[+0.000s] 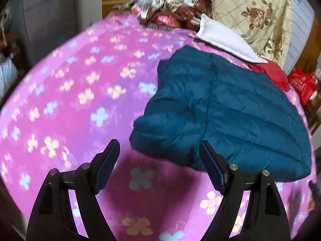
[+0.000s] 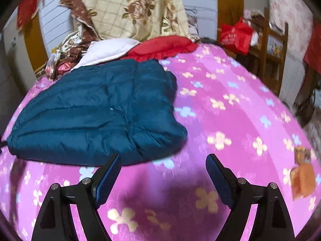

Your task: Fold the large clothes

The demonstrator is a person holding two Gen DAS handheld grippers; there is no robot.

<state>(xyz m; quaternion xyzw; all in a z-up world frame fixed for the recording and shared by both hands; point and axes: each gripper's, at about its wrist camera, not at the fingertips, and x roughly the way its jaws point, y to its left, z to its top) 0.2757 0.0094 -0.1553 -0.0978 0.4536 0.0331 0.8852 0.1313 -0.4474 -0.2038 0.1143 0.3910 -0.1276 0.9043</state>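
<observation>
A teal quilted down jacket [image 1: 220,108] lies folded over on a pink flowered bedspread [image 1: 80,80]. In the left wrist view my left gripper [image 1: 159,146] stands open just in front of the jacket's near left edge, its right finger over that edge, nothing between the pads. In the right wrist view the same jacket [image 2: 96,110] fills the left half, on the bedspread [image 2: 230,110]. My right gripper [image 2: 163,160] is open near the jacket's near right corner, with only bedspread between its fingers.
Behind the jacket lie a white pillow [image 1: 224,38], a red garment [image 2: 160,48] and a heaped cream floral quilt [image 2: 130,8]. A red bag [image 2: 236,34] hangs on a wooden chair [image 2: 272,46] past the bed's right edge. An orange item [image 2: 303,176] rests at right.
</observation>
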